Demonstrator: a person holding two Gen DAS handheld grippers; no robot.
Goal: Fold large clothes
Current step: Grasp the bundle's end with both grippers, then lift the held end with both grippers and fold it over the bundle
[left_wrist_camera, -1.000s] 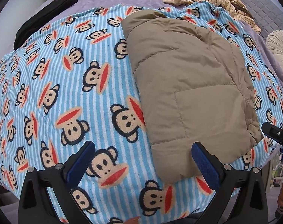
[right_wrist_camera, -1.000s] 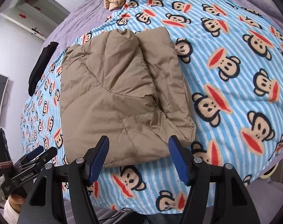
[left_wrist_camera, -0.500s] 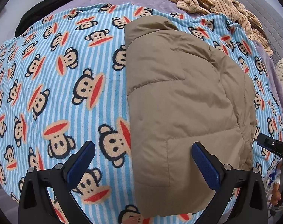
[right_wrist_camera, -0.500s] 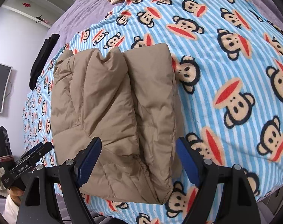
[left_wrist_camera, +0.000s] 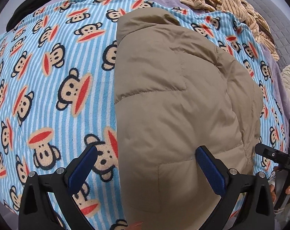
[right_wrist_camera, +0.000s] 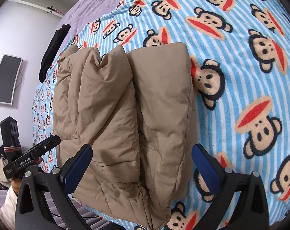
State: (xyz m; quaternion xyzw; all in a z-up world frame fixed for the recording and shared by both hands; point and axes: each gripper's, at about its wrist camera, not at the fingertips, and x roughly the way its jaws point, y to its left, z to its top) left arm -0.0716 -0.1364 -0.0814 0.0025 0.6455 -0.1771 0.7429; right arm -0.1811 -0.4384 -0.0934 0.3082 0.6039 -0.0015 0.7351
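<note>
Both claws wide, right claw (right_wrist_camera: 142,162) just opened further, over folded tan jacket (right_wrist_camera: 125,115), nothing gripped.

We have two wrist fisheyes, each looking steeply down along its own fingers, close over the bed. Left view sits over the tan padded jacket (left_wrist_camera: 179,103) from its left edge, right view from its right. Both share the jacket and monkey-print blanket (left_wrist_camera: 55,88).
</note>
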